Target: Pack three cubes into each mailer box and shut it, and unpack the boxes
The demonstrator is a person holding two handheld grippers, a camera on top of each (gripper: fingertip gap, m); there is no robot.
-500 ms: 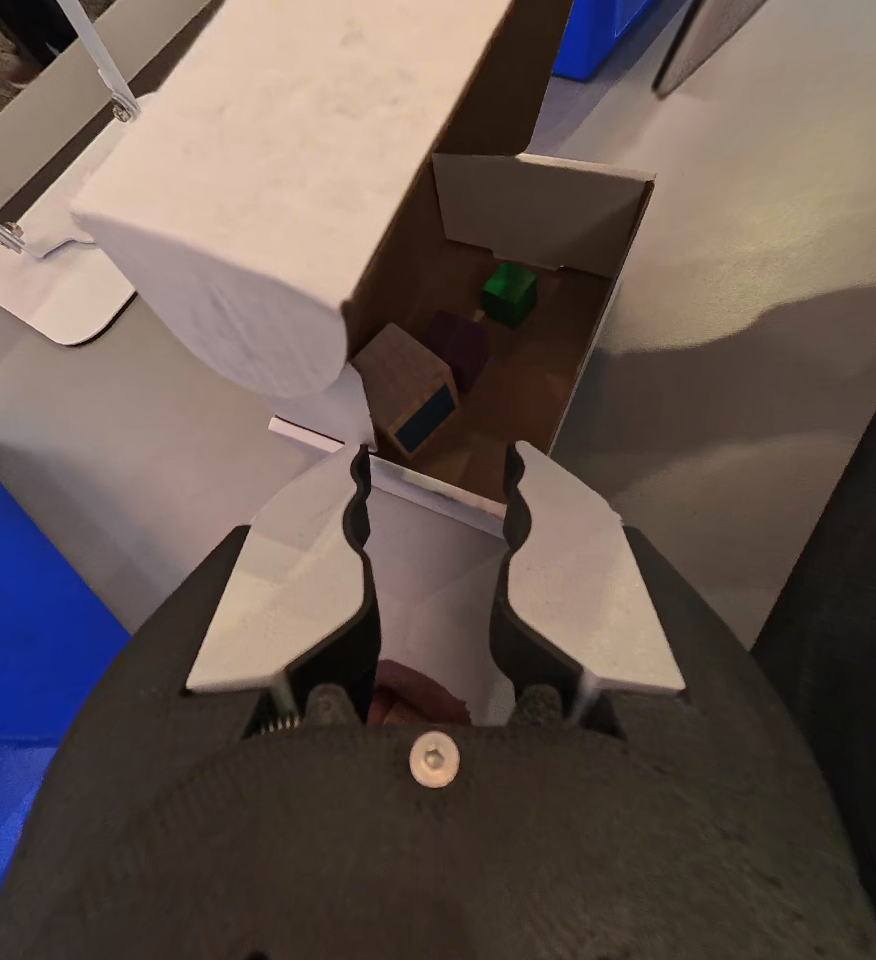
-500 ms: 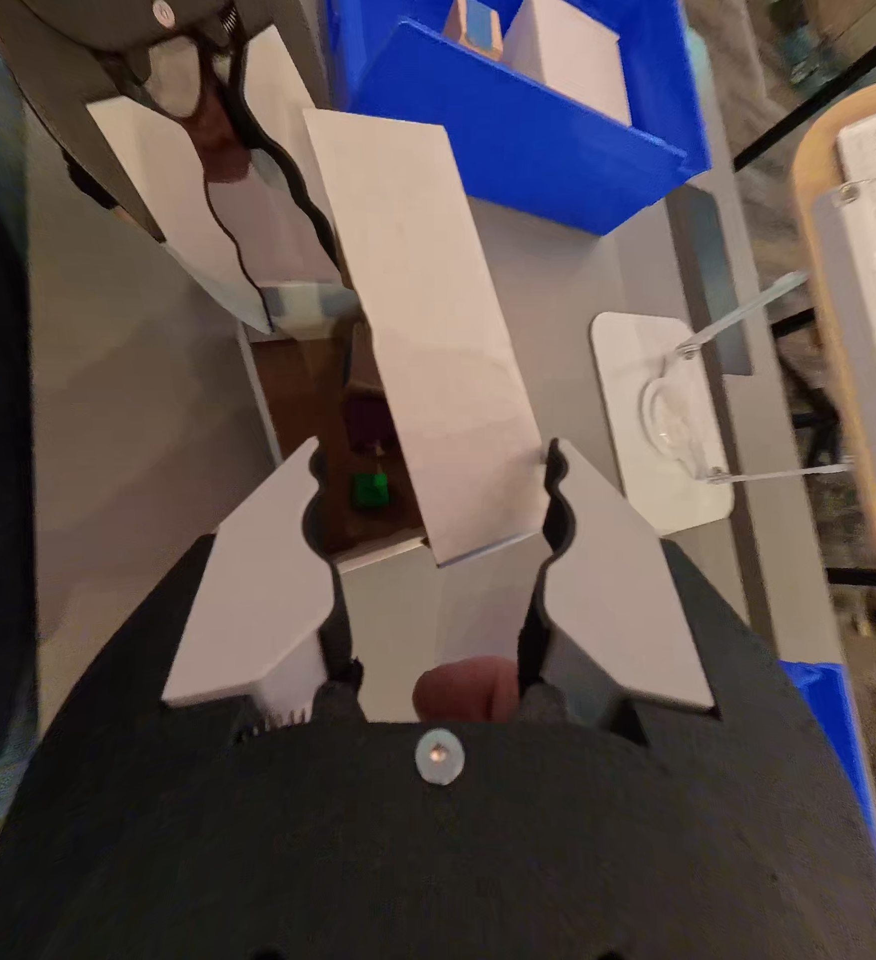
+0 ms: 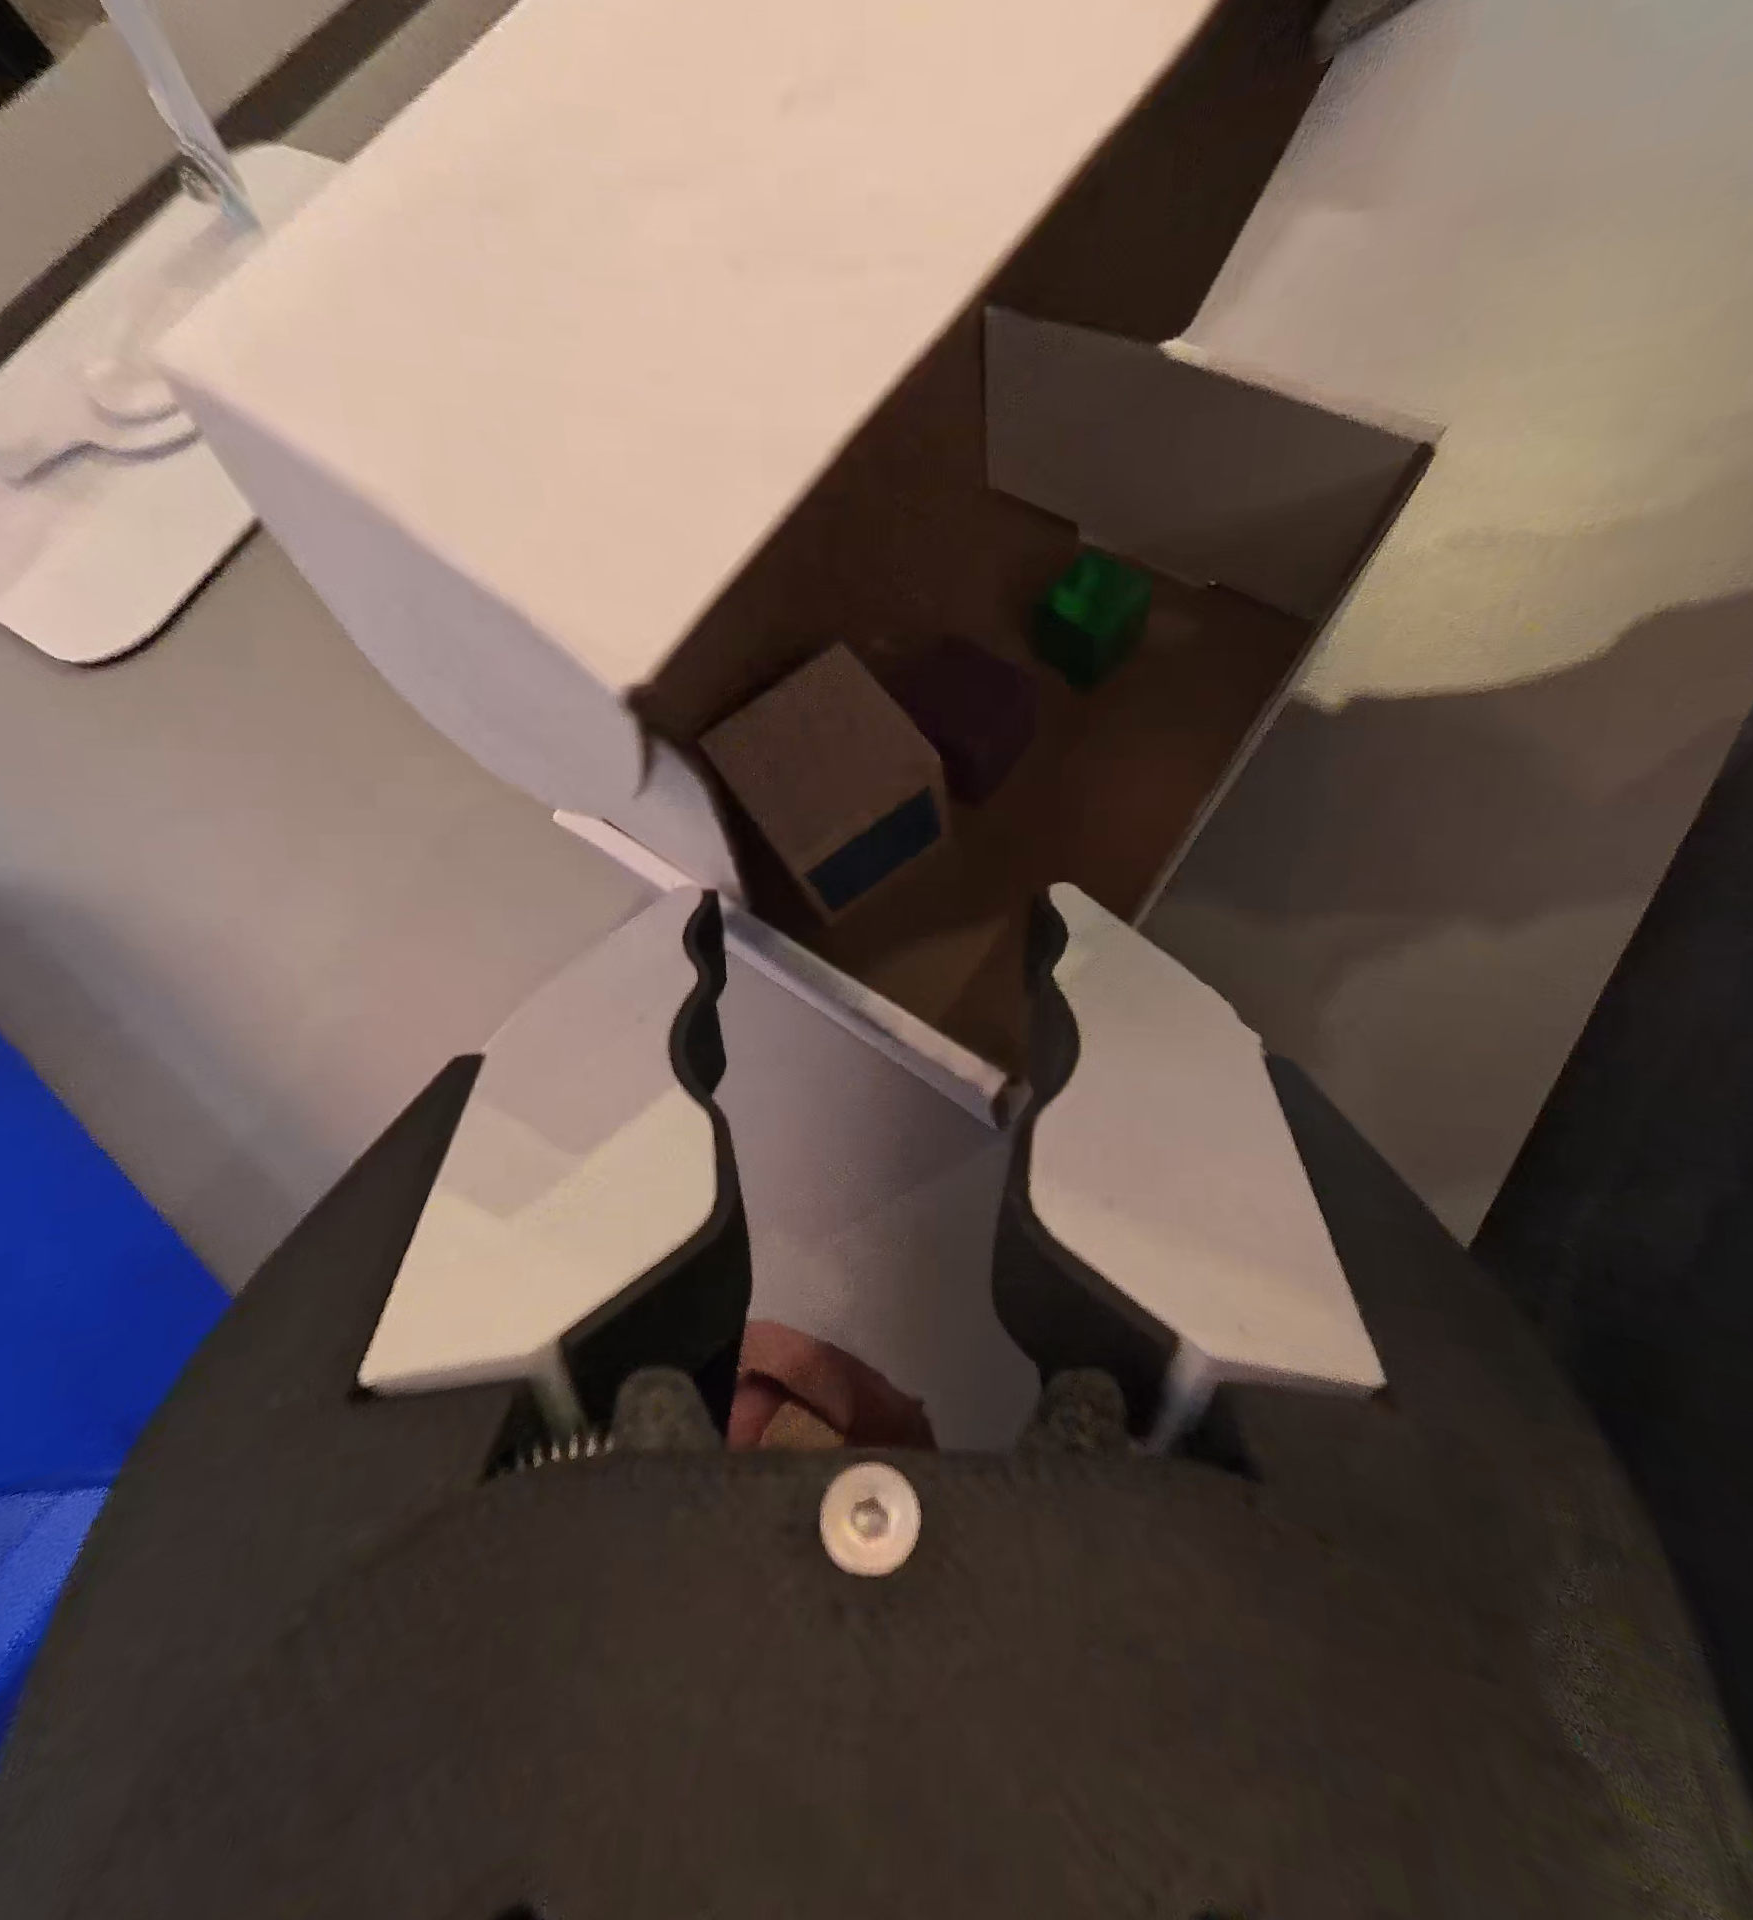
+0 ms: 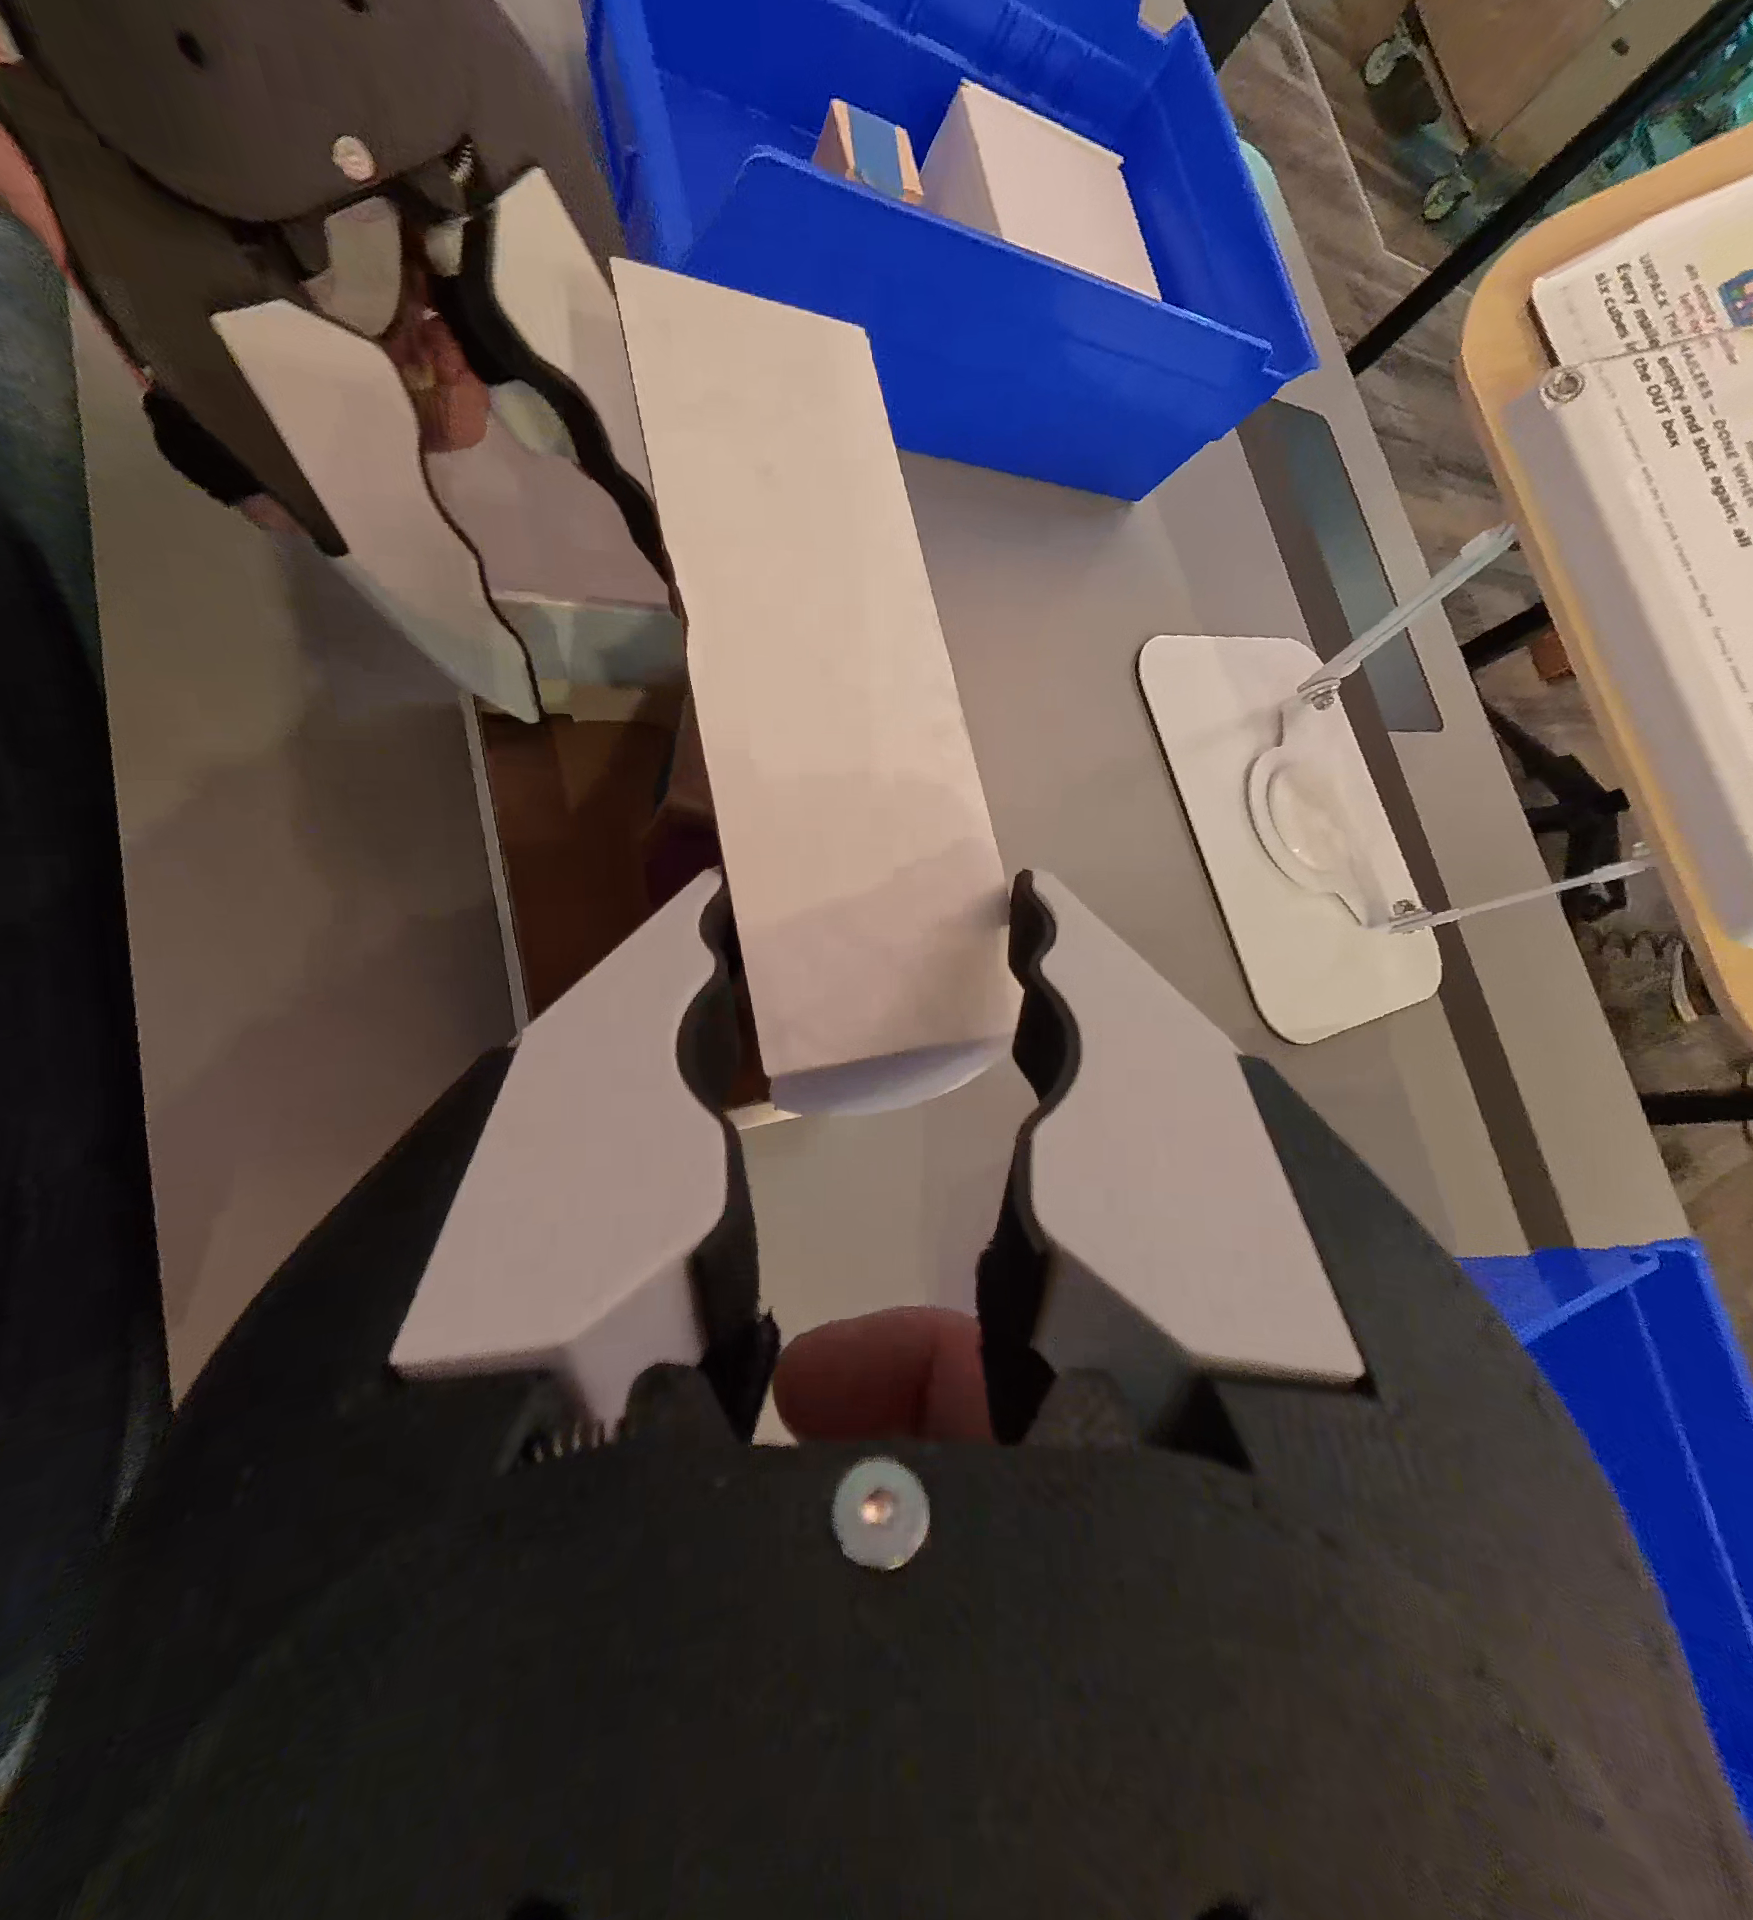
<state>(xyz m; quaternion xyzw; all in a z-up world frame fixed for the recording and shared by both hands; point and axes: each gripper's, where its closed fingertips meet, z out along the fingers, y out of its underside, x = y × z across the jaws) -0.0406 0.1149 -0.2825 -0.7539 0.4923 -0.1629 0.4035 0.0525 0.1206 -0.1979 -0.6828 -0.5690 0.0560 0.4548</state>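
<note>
A grey table [image 4: 311, 831] is seen under everything, with a blue bin [image 4: 965, 343] at its far side in the right wrist view; a wooden cube [image 4: 867, 161] and a white box [image 4: 1043, 197] are held in that bin, and a second blue bin [image 4: 1672, 1475] is seen at the near right corner. The white mailer box [image 3: 1267, 717] rests open on the table, its brown inside shown, and its long white lid [image 3: 643, 343] is raised at a slant over one side. A white stand base [image 4: 1287, 842] lies on the table beside the box. The left gripper [image 3: 877, 935] is held with its jaws parted over the near end wall of the box, nothing being clasped. The right gripper [image 4: 867, 925] is likewise spread, with the free end of the lid lying between its fingers; whether the lid is touched cannot be told. Three cubes lie inside the box: a wooden cube with a blue face [image 3: 830, 779] nearest, a dark purple cube [image 3: 976, 717] just beside it, and a green cube [image 3: 1095, 613] farther in.
</note>
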